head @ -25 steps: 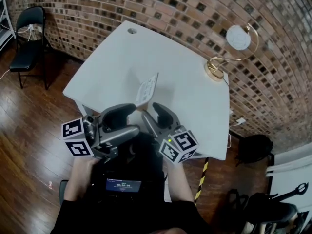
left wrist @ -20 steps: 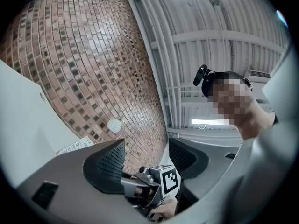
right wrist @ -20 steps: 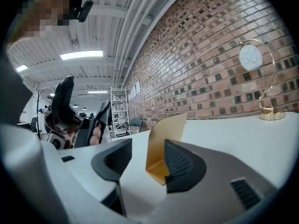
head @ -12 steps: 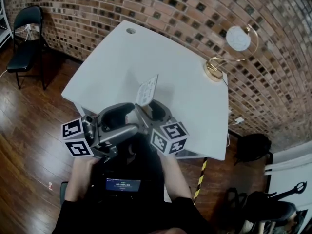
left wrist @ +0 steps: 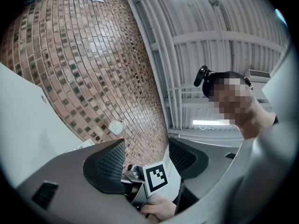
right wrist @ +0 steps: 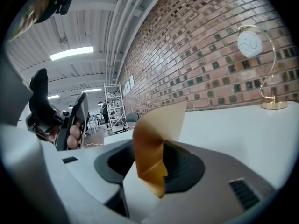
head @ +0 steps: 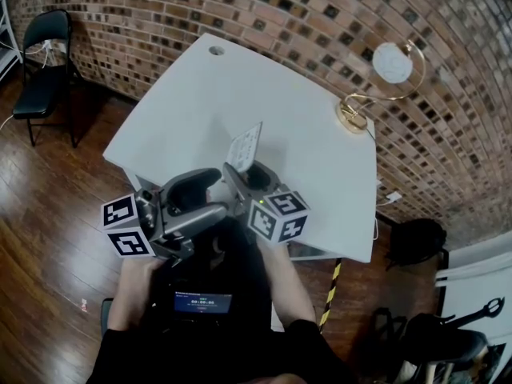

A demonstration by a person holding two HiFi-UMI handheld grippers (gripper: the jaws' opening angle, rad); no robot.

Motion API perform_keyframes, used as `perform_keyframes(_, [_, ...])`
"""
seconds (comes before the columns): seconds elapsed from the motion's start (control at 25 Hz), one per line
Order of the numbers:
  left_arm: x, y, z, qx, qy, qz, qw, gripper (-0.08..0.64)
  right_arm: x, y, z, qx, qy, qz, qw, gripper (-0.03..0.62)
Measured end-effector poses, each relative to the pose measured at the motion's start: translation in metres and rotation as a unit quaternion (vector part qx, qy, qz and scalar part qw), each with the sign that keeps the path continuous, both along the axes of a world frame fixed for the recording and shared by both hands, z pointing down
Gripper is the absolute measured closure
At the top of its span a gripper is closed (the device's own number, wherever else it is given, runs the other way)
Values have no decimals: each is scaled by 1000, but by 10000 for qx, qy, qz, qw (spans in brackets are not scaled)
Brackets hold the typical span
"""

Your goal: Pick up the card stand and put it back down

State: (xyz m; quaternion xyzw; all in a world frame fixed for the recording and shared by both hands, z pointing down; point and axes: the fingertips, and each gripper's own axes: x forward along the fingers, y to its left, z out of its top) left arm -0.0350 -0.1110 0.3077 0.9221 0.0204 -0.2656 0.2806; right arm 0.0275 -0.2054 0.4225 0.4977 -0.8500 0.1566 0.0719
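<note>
The card stand (head: pixel 244 144), a small folded white card with a tan back (right wrist: pixel 156 139), stands near the front of the white table (head: pixel 200 94). My right gripper (head: pixel 246 173) reaches in from the table's front edge. Its jaws have just been closing, and both pads now touch the stand's lower part (right wrist: pixel 152 164). My left gripper (head: pixel 210 198) hangs just left of it off the table edge, tilted upward, open with nothing between its fingers (left wrist: pixel 147 160). The right gripper's marker cube (left wrist: pixel 155 181) shows behind its jaws.
A gold desk lamp with a round white shade (head: pixel 376 86) stands at the table's far right corner, against the brick wall (head: pixel 280 14). A cable hole (head: pixel 217 51) sits near the far edge. A black chair (head: pixel 40 62) stands on the wooden floor at left.
My right gripper has moved forward and left until its jaws enclose the card stand, then narrowed on it. The stand now looks slightly more upright. The left gripper has stayed in place.
</note>
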Motion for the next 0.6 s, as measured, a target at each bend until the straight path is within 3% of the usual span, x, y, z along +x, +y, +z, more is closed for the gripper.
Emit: perform_keyframes(0.6, [2,0,5,-72,13,27,10000,276,30,7,1,-111,85,191,9997,457])
